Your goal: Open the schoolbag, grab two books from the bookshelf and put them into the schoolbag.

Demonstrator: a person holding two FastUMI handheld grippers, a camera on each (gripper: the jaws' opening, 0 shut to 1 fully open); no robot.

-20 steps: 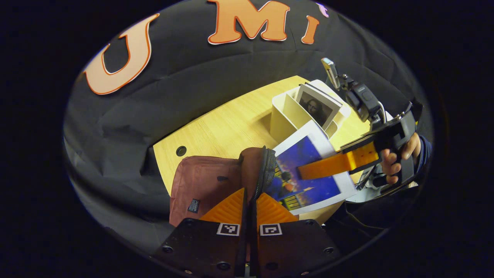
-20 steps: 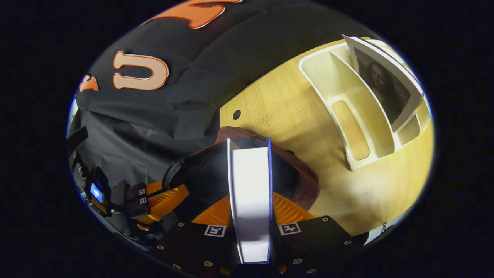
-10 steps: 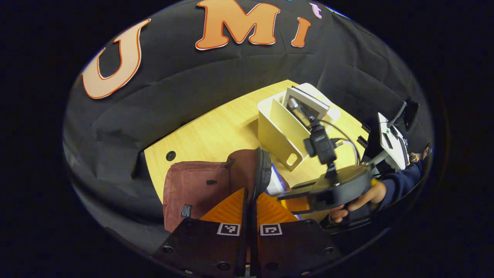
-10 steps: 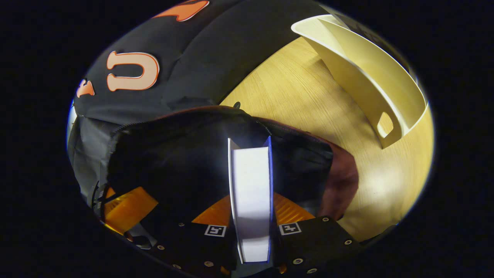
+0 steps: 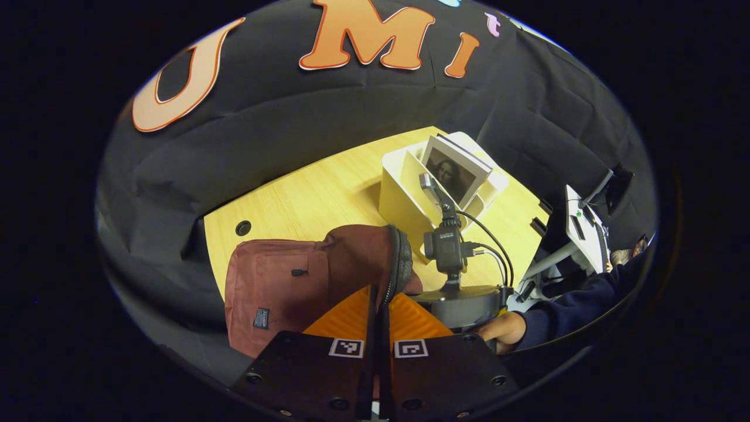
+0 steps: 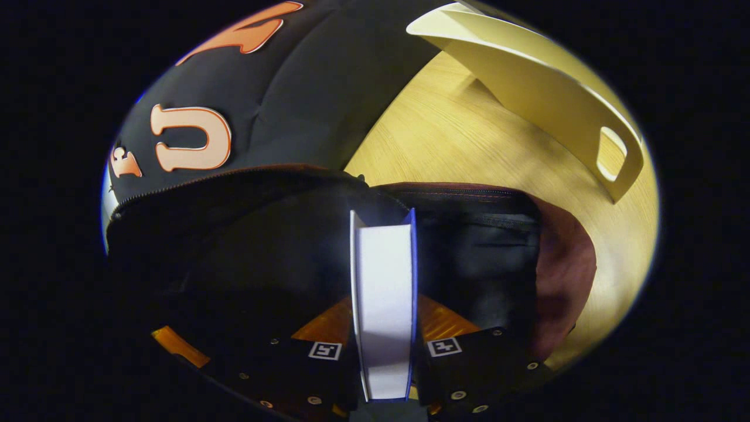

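Left gripper [image 5: 379, 305] clamped on bag [image 5: 275, 281] rim, holding mouth wide. Right gripper [image 6: 384, 319] clamped on book [image 6: 384, 293], deep inside bag, dark room around. Second book [image 5: 456, 170] in shelf [image 5: 404, 199].

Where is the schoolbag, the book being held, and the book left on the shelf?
schoolbag [image 5: 275, 281]: left gripper view, on its maroon front panel.
held book [image 6: 384, 305]: right gripper view, on its white page edge.
shelf book [image 5: 454, 173]: left gripper view, on its portrait cover.
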